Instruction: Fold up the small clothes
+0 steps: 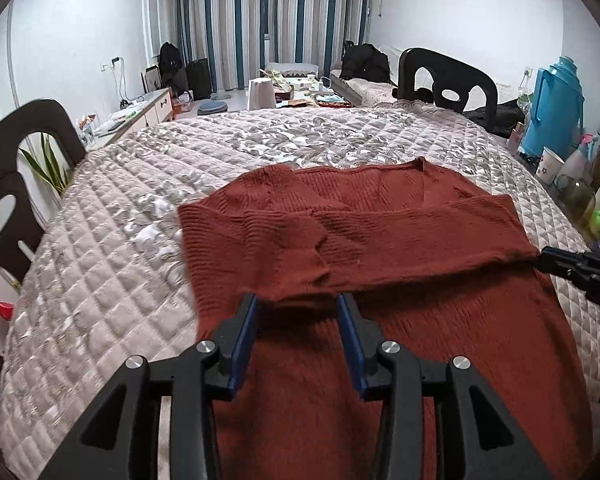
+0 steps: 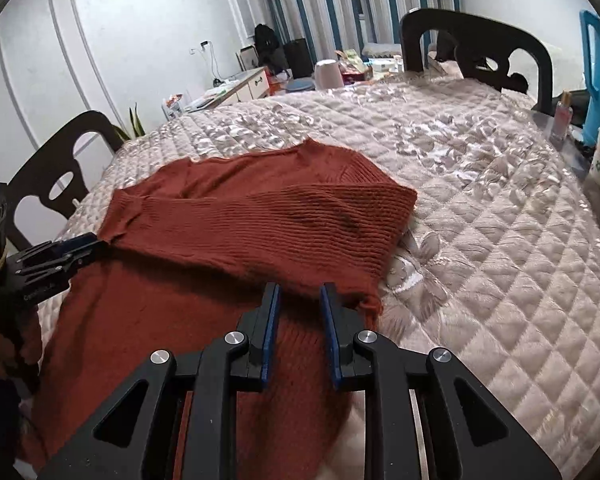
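- Rust knit sweater [image 1: 380,240] lies on quilted table cover [image 1: 120,240], both sleeves crossed over chest.
- Left gripper [image 1: 298,300] jaws spread, cuff loose between.
- Right gripper [image 2: 300,292] jaws pinching sleeve edge.
- Risk: withdrawal snags knit, undoing fold.

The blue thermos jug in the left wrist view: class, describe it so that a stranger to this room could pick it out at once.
Start at the quilted table cover and follow it to its far right edge, just past the dark chair back. Among the clutter there stands the blue thermos jug, upright. It is the tallest and only bright blue thing, above the white paper cup and the bottles.
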### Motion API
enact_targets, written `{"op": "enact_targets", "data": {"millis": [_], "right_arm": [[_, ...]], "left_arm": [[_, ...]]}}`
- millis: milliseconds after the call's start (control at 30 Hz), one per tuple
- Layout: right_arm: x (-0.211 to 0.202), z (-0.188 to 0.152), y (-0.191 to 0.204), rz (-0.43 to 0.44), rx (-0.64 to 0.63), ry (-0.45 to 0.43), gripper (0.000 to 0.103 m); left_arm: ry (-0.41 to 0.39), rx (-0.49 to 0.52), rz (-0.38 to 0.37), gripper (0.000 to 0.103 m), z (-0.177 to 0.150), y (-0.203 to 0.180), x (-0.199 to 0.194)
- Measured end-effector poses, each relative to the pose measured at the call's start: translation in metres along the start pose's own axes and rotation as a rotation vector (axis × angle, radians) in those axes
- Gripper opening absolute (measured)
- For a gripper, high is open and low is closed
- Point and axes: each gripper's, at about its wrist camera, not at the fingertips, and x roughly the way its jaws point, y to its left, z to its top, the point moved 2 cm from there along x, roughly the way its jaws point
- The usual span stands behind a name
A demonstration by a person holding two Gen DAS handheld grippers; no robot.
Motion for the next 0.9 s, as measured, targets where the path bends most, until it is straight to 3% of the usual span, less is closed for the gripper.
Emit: {"op": "enact_targets", "data": {"millis": [333,467,733,900], "right_arm": [[-0.069,-0.036,0.021,0.048,0.0,-0.061,0.022],[-0.096,-0.056,0.03,0.068,0.014,-0.093,0.038],[-0.139,-0.104,0.056,0.106,0.014,-0.131,0.038],[-0.152,-0.137,0.063,0.134,0.033,-0.12,0.038]], "left_arm": [[-0.041,-0.018,-0.015,0.052,-0.038,0.01,-0.061],[-0.069,-0.033,-0.024,0.06,-0.059,0.018,-0.092],[-0.139,-0.079,-0.042,0.08,-0.106,0.034,-0.149],[-0.139,-0.136,-0.052,0.08,-0.135,0.047,-0.167]]}}
